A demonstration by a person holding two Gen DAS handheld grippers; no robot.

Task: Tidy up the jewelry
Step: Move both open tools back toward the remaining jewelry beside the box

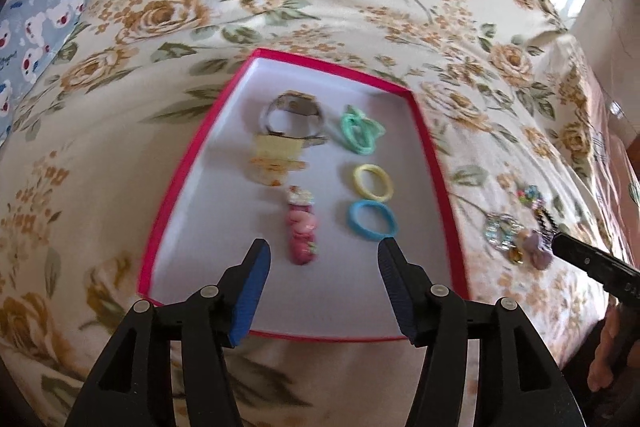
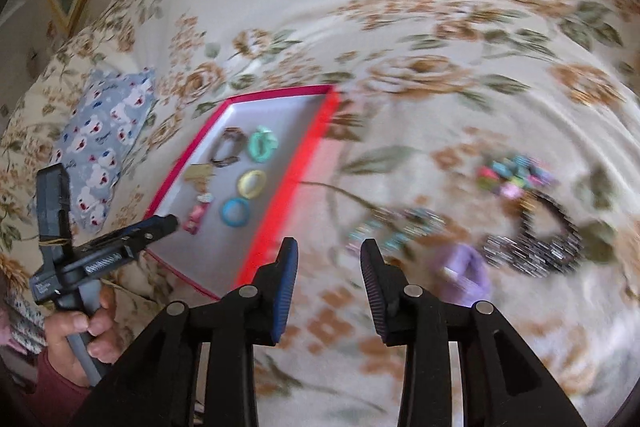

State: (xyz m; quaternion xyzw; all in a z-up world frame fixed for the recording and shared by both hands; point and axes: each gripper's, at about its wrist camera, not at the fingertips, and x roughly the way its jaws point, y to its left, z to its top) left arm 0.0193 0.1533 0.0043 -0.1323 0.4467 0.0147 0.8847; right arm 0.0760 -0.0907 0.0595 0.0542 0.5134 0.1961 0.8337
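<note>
A red-rimmed box (image 1: 432, 151) with a white floor lies on the floral bedspread. In it are a watch (image 1: 292, 117), a yellow clip (image 1: 276, 163), a pink clip (image 1: 302, 227), a green hair tie (image 1: 358, 129), a yellow hair tie (image 1: 373, 182) and a blue hair tie (image 1: 372, 219). My left gripper (image 1: 322, 255) is open and empty over the box's near end. My right gripper (image 2: 329, 251) is open and empty above the bedspread, right of the box (image 2: 316, 147). Loose pieces lie there: a beaded bracelet (image 2: 400, 227), a purple flower clip (image 2: 464, 273), a dark sparkly band (image 2: 536, 239) and colourful small clips (image 2: 516, 177).
A blue patterned pillow (image 1: 36, 39) lies at the far left. The bed's right edge (image 1: 600, 187) drops off beyond the loose pieces. The left gripper's body and the hand holding it (image 2: 80, 323) sit low left in the right wrist view.
</note>
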